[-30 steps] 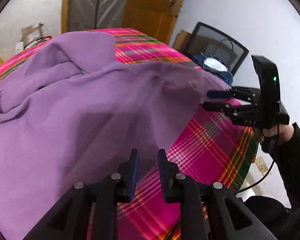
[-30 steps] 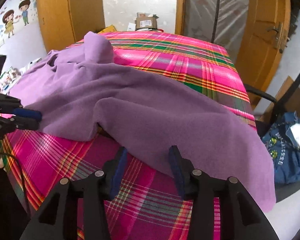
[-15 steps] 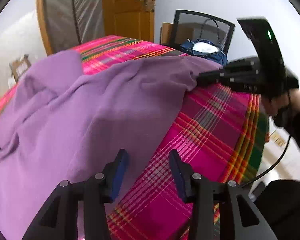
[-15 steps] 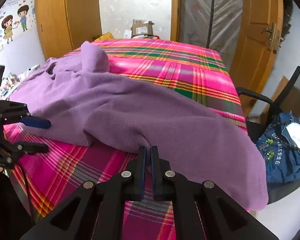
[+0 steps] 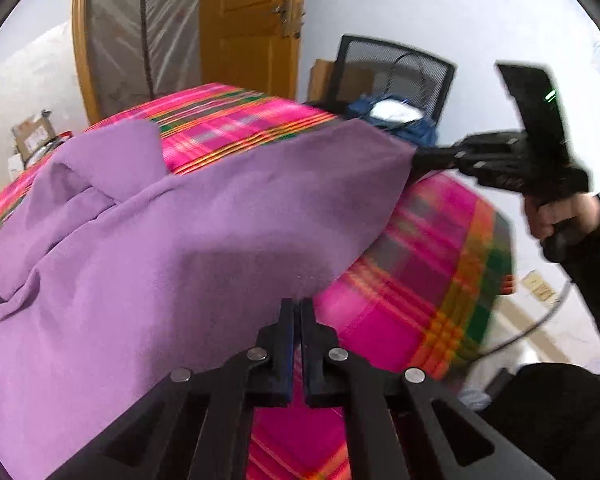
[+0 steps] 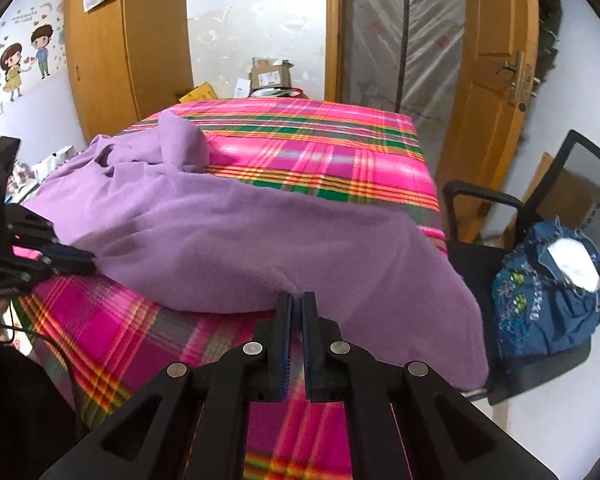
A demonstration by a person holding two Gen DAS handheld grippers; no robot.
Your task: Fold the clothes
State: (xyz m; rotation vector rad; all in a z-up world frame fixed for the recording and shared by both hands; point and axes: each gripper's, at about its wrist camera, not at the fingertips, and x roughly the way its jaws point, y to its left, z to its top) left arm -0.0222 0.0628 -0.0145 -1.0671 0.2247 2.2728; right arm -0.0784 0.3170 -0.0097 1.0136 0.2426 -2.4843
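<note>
A purple fleece garment (image 5: 180, 240) lies spread over a surface covered with pink plaid cloth (image 5: 420, 260). My left gripper (image 5: 296, 306) has its jaws pressed together on the garment's near edge, which lifts slightly at the tips. In the right wrist view the same garment (image 6: 240, 232) drapes toward the right side, and my right gripper (image 6: 296, 300) is shut on its near hem. Each gripper shows in the other's view: the right gripper (image 5: 416, 162) pinches the garment's corner, and the left gripper (image 6: 86, 260) holds the edge at far left.
A black mesh chair (image 6: 480, 200) with a blue denim bag (image 6: 548, 292) stands right of the plaid surface (image 6: 320, 152). Behind it are an orange wooden door (image 6: 496, 80), a plastic-covered frame and cardboard boxes (image 6: 270, 76). A hand (image 5: 556, 216) in a dark sleeve holds the right gripper.
The left jaws spread wide, then shut on the garment's edge. The right jaws shut on the hem half a second ago and stay shut. Both grippers have risen a little with the fabric.
</note>
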